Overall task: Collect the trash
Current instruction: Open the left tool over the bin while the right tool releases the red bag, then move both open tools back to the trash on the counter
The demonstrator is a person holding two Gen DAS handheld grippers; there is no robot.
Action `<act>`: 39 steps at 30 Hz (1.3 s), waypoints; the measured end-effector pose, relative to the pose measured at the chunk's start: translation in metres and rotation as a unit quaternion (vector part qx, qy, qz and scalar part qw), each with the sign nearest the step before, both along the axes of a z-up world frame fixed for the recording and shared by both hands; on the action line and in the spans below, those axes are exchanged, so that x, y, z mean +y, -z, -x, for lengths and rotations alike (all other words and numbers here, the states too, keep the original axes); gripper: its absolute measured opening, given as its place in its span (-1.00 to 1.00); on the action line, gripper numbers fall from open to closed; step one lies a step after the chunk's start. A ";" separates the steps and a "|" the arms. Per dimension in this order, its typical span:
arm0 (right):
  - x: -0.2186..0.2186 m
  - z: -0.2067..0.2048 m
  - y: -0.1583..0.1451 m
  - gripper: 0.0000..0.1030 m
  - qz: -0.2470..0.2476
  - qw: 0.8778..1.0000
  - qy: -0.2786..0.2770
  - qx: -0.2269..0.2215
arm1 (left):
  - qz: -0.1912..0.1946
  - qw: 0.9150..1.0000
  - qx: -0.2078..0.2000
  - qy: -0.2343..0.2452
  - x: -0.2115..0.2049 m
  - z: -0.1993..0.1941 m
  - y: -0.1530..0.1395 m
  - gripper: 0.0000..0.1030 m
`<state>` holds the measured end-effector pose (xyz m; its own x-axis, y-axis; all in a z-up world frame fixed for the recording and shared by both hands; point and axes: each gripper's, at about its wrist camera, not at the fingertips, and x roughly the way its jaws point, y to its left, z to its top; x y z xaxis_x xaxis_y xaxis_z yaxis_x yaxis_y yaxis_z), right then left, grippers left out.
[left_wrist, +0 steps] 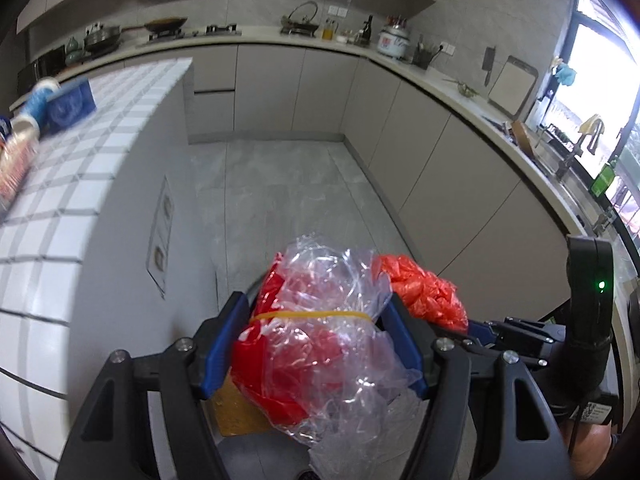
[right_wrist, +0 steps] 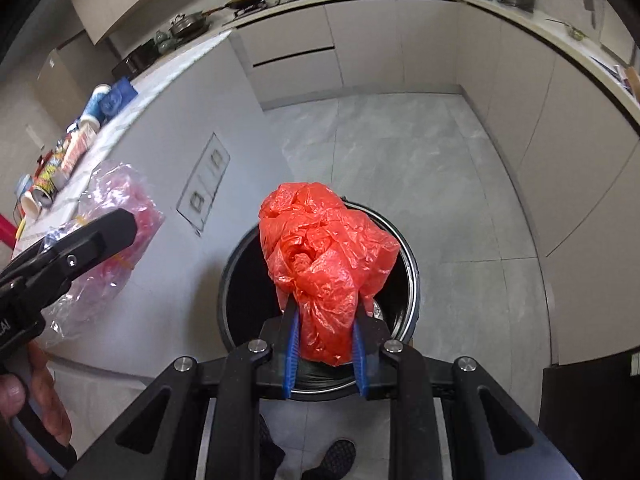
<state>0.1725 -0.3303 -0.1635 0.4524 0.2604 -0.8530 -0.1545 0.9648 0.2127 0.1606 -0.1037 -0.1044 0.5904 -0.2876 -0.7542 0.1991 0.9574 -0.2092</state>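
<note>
Currently we carry two pieces of trash toward the bin [right_wrist: 404, 240], a round dark container standing on the floor [right_wrist: 400, 152] beside the tiled table [left_wrist: 100, 152]. Our right hand-held gripper [right_wrist: 326, 344] is clamped narrow on a crumpled red bag [right_wrist: 324, 256], which hangs directly over the bin opening. Our left hand-held gripper [left_wrist: 316, 344] is held at a medium width, its blue pads pressing both sides of a clear wrapper bundle [left_wrist: 328, 312] with red contents and a yellow band; in the right wrist view this bundle sits left of the bin, not yet above it. We judge the step in hand to be the drop. The next move calls for opening the right jaws over the bin, then bringing the left bundle across above the opening before release. More items remain on the table.
</note>
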 end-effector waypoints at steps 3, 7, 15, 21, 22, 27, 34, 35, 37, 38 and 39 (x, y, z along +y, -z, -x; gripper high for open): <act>-0.005 -0.007 0.015 -0.53 0.002 1.000 -0.016 0.006 | 0.003 1.000 0.018 -0.006 -0.005 -0.004 0.018 0.35; -0.006 -0.020 0.032 -0.53 0.008 0.999 -0.038 0.012 | 0.014 0.999 0.037 -0.014 -0.009 -0.008 0.037 0.36; 0.005 -0.036 0.068 0.70 0.058 0.994 -0.090 0.005 | -0.004 0.996 0.058 -0.071 0.016 -0.020 0.044 1.00; -0.004 -0.042 0.066 1.00 0.040 0.997 -0.071 0.011 | -0.020 0.996 0.034 -0.086 0.029 -0.011 0.019 1.00; -0.002 -0.043 0.063 1.00 0.039 0.997 -0.072 0.010 | -0.022 0.996 0.031 -0.085 0.030 -0.008 0.014 1.00; 0.005 -0.041 0.044 1.00 0.033 0.997 -0.074 -0.001 | -0.024 0.997 0.023 -0.076 0.030 -0.005 0.002 1.00; 0.005 -0.041 0.007 1.00 0.001 0.999 -0.033 -0.016 | -0.026 0.997 0.000 -0.079 0.048 0.004 -0.033 1.00; 0.006 -0.040 0.000 1.00 -0.005 0.999 -0.031 -0.021 | -0.027 0.996 -0.004 -0.080 0.050 0.005 -0.036 1.00; 0.015 -0.038 -0.014 1.00 -0.013 0.999 -0.031 -0.036 | -0.037 0.995 -0.016 -0.088 0.058 0.009 -0.042 1.00; 0.021 -0.035 -0.023 1.00 -0.023 0.998 -0.032 -0.052 | -0.042 0.994 -0.022 -0.094 0.064 0.011 -0.047 1.00; 0.025 -0.032 -0.031 1.00 -0.031 0.997 -0.034 -0.064 | -0.045 0.994 -0.026 -0.099 0.069 0.011 -0.051 1.00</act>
